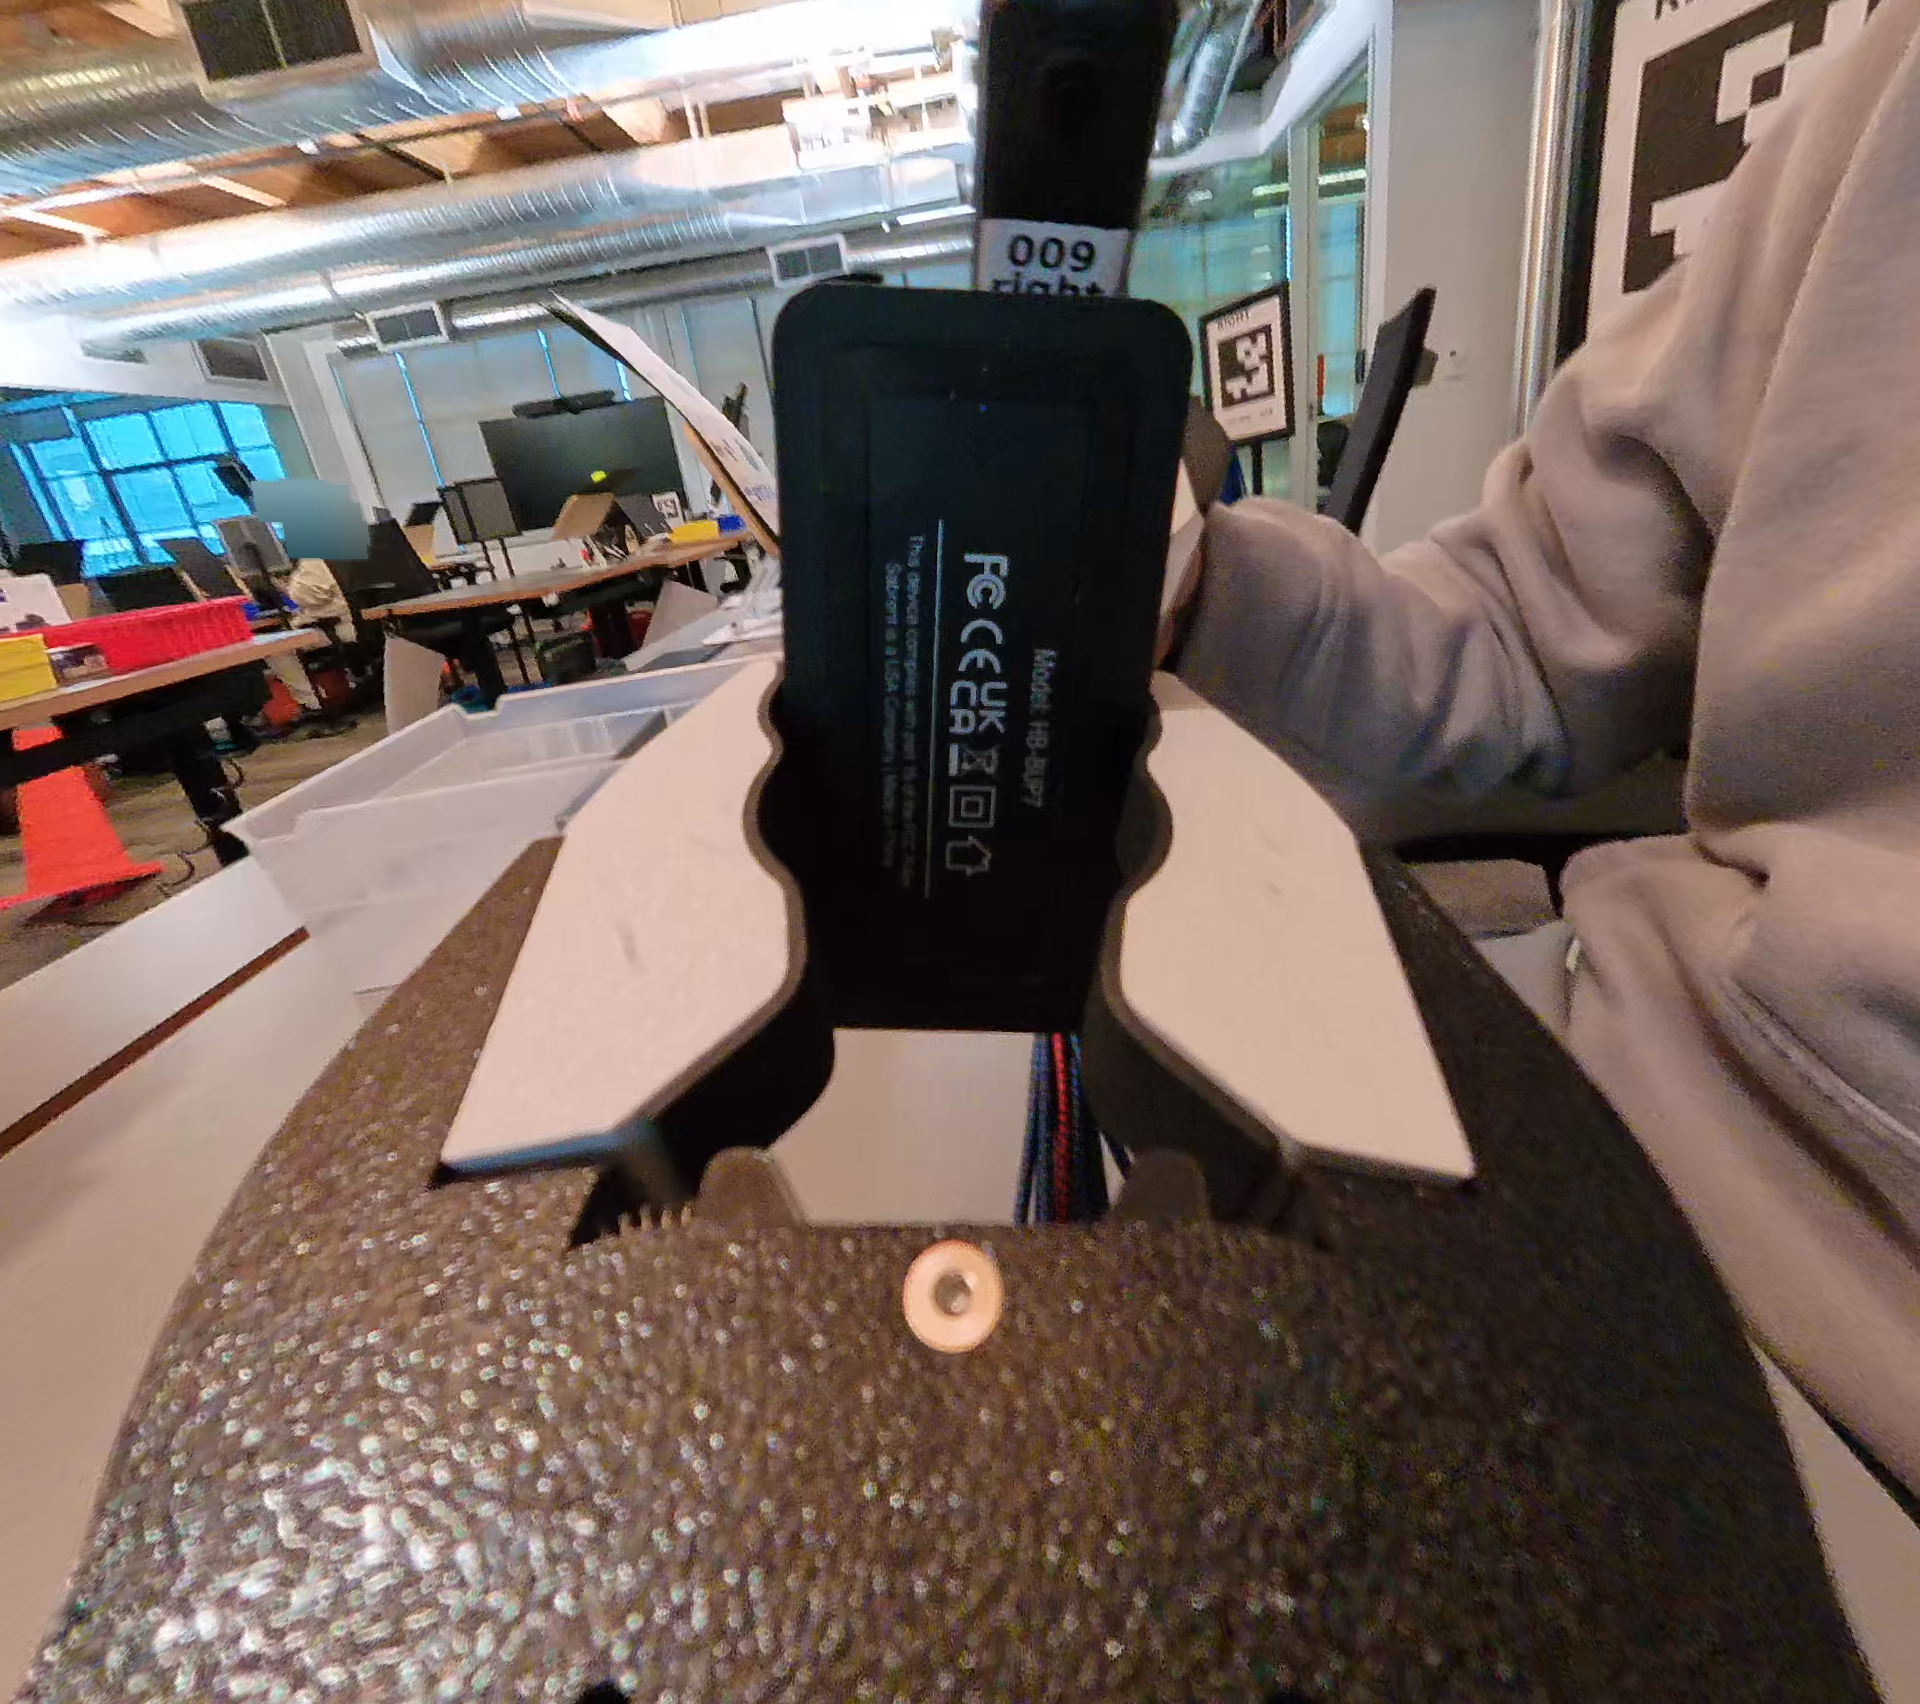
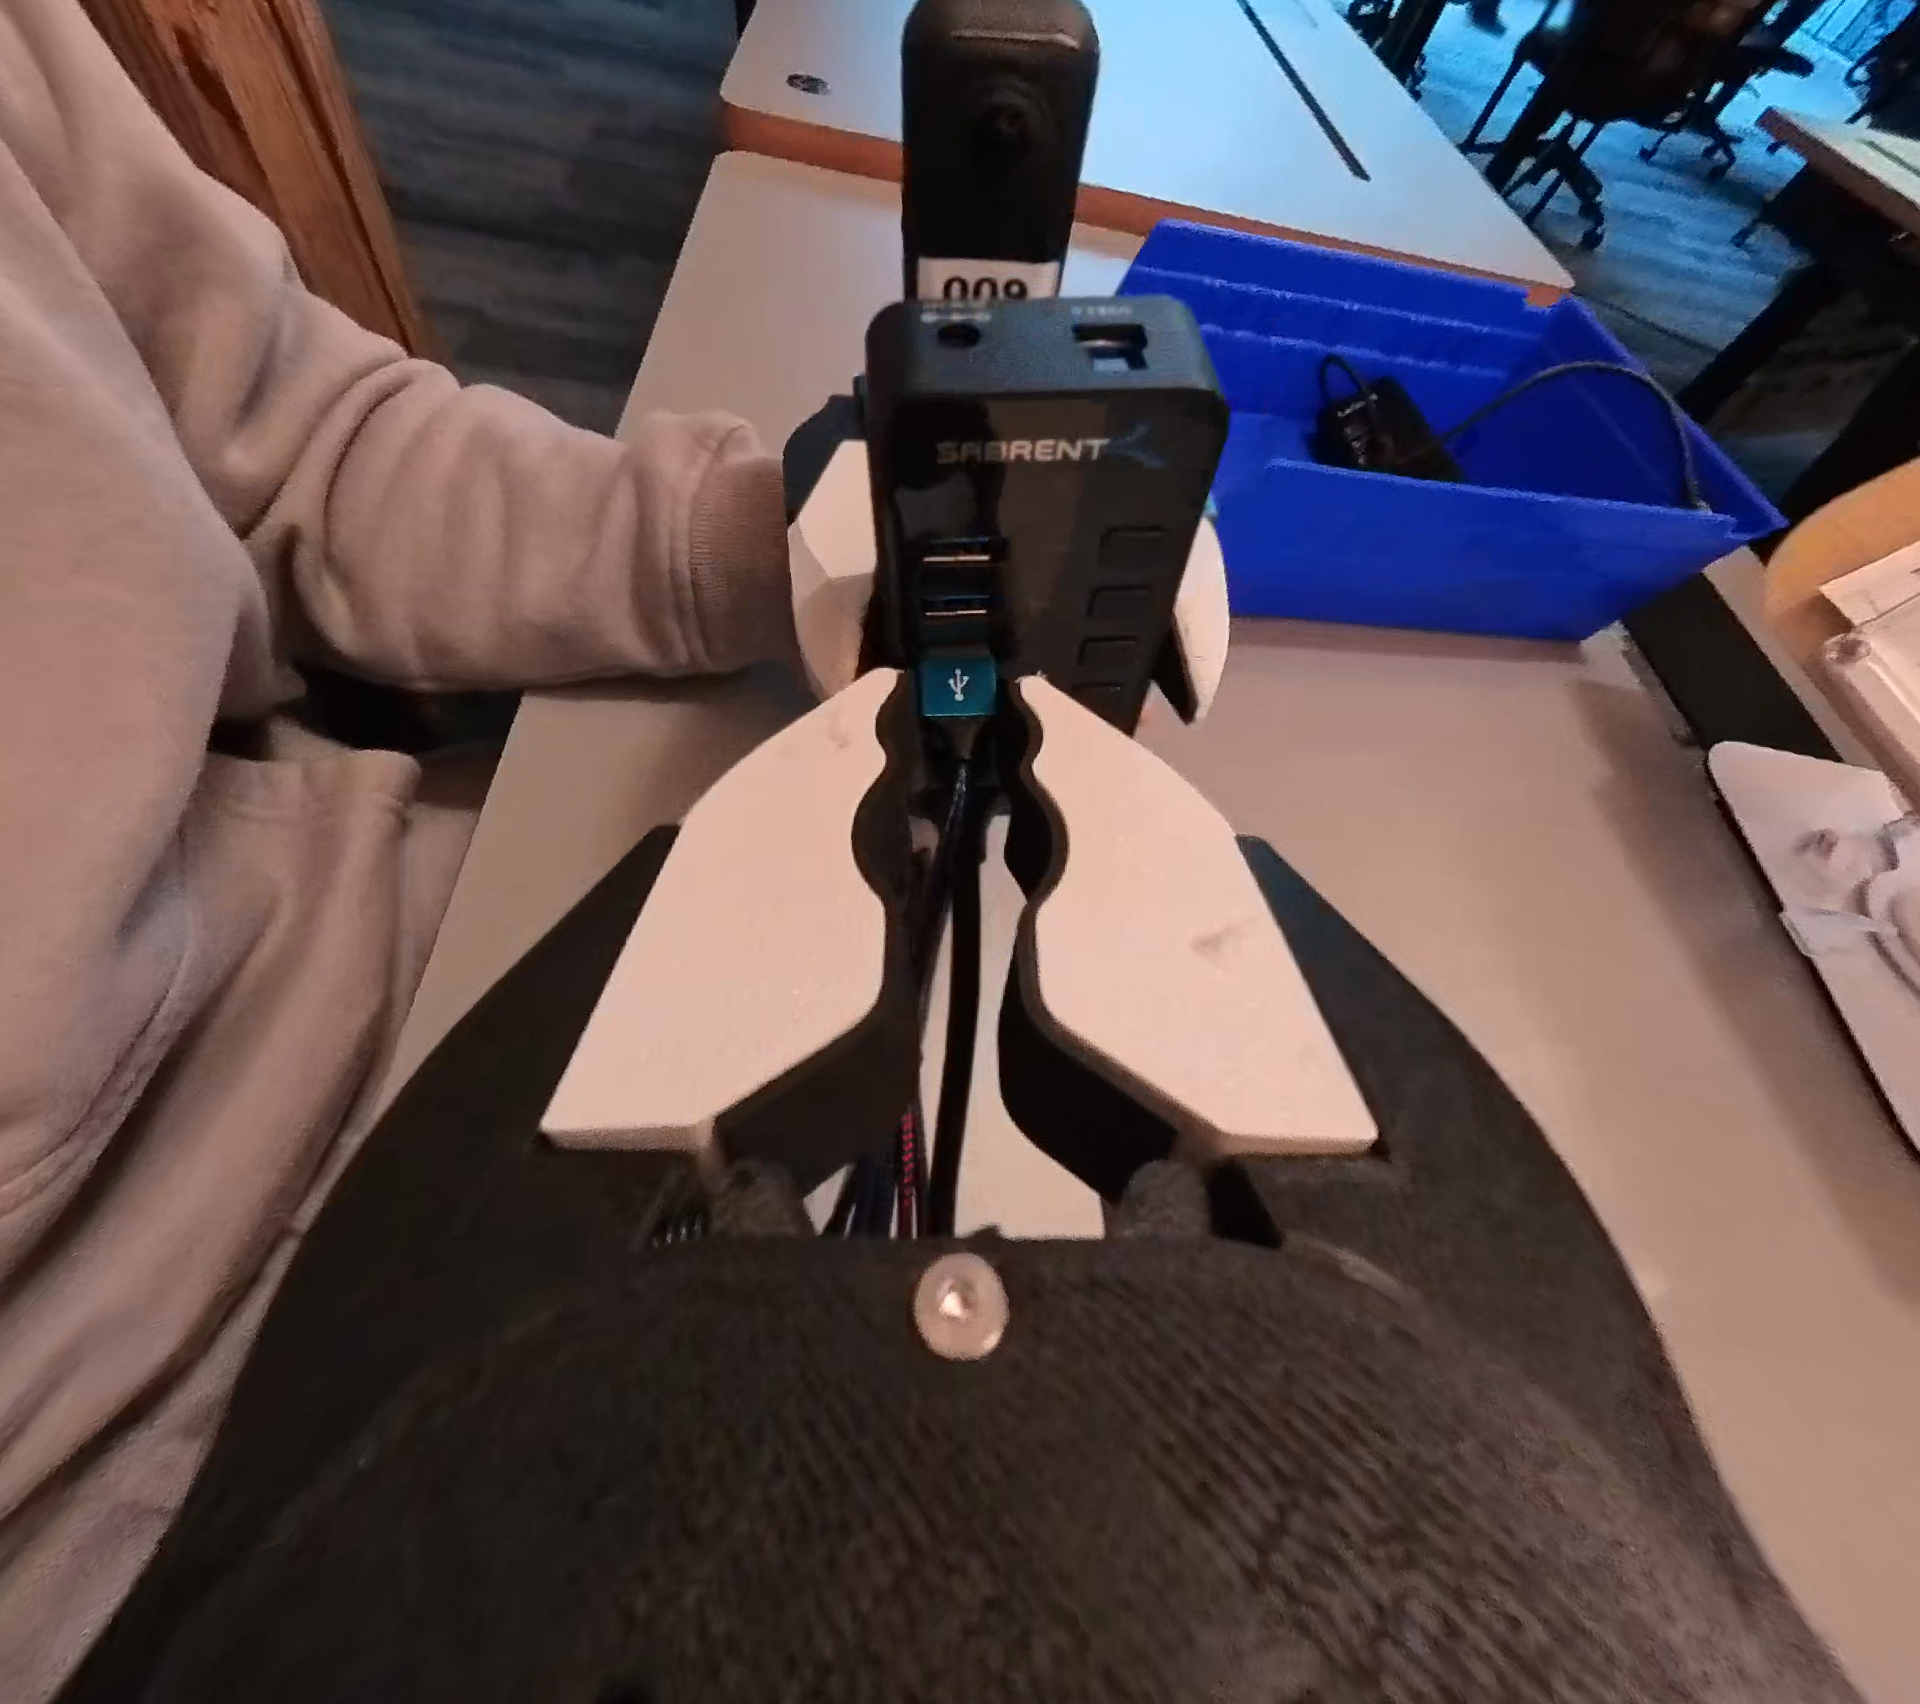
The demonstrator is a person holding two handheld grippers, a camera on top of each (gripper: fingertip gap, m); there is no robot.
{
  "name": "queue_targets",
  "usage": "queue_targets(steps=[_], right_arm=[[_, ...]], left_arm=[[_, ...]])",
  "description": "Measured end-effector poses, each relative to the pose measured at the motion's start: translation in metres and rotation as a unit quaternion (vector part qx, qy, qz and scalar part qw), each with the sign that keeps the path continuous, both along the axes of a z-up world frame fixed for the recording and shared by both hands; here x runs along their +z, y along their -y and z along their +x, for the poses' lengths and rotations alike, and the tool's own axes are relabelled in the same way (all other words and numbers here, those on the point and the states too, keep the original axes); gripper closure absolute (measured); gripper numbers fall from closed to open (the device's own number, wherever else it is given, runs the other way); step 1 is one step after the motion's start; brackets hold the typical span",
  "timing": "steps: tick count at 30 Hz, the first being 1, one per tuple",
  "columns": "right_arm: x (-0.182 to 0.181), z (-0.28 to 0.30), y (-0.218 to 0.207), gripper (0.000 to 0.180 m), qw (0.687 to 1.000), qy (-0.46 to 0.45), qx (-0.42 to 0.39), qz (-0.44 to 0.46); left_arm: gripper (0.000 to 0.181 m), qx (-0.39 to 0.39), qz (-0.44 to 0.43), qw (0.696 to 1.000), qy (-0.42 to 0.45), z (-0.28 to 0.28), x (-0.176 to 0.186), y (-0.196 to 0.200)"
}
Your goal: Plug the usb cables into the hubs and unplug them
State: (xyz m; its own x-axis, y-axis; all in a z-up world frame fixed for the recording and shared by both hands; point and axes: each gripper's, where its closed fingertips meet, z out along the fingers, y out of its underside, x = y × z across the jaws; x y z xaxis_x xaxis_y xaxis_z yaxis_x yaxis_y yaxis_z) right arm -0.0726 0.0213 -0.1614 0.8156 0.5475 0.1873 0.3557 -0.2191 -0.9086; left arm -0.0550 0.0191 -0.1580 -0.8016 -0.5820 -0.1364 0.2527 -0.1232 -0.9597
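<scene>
My left gripper (image 1: 961, 698) is shut on a black USB hub (image 1: 977, 636) and holds it upright in the air, with its printed underside facing the left wrist camera. In the right wrist view the hub (image 2: 1049, 459) shows its port side, with two free ports on top and the left gripper's white fingers (image 2: 826, 584) behind it. My right gripper (image 2: 956, 693) is shut on a teal USB plug (image 2: 954, 686) that meets the hub at the third port down; how deep it sits I cannot tell. Black, red and blue cables (image 2: 940, 979) hang below the plug.
A blue bin (image 2: 1455, 542) with a black adapter and cord stands on the grey table (image 2: 1403, 823) to the right. A white tray (image 1: 436, 781) lies to the left. A person's grey sleeve (image 2: 364, 532) is close by. The right gripper's camera (image 1: 1070, 96) rises behind the hub.
</scene>
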Motion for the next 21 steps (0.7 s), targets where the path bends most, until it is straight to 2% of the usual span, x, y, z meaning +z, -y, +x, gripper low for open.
queue_targets(steps=[1,4,7,9,11,13,16,21], right_arm=[[0.000,0.001,0.002,0.164,1.000,-0.023,0.007,-0.005],[-0.003,0.003,0.004,0.164,0.997,-0.073,0.034,-0.012],[-0.006,0.007,0.002,0.164,0.998,-0.056,0.018,-0.017],[-0.002,0.013,0.004,0.164,1.000,-0.005,-0.021,-0.013],[0.017,0.034,0.016,0.164,0.998,0.007,-0.063,0.015],[0.033,0.062,0.032,0.164,0.995,-0.037,-0.085,0.031],[0.057,0.068,0.053,0.165,0.994,-0.057,-0.073,0.066],[0.071,0.099,0.084,0.165,0.994,-0.015,-0.078,0.080]], left_arm=[[0.120,-0.002,0.008,1.000,-0.006,0.001,-0.002,0.002],[0.121,-0.006,0.010,1.000,-0.019,0.002,-0.003,0.005],[0.121,0.011,0.023,0.999,-0.026,0.007,-0.009,0.003],[0.121,0.023,0.013,1.000,-0.015,0.007,-0.005,-0.004],[0.121,0.060,-0.036,0.997,-0.016,0.007,0.003,-0.036],[0.121,0.066,-0.063,0.996,0.017,-0.008,0.019,-0.058],[0.121,0.113,-0.069,0.990,0.043,-0.010,0.031,-0.074],[0.121,0.157,-0.099,0.982,0.037,-0.004,0.028,-0.096]])
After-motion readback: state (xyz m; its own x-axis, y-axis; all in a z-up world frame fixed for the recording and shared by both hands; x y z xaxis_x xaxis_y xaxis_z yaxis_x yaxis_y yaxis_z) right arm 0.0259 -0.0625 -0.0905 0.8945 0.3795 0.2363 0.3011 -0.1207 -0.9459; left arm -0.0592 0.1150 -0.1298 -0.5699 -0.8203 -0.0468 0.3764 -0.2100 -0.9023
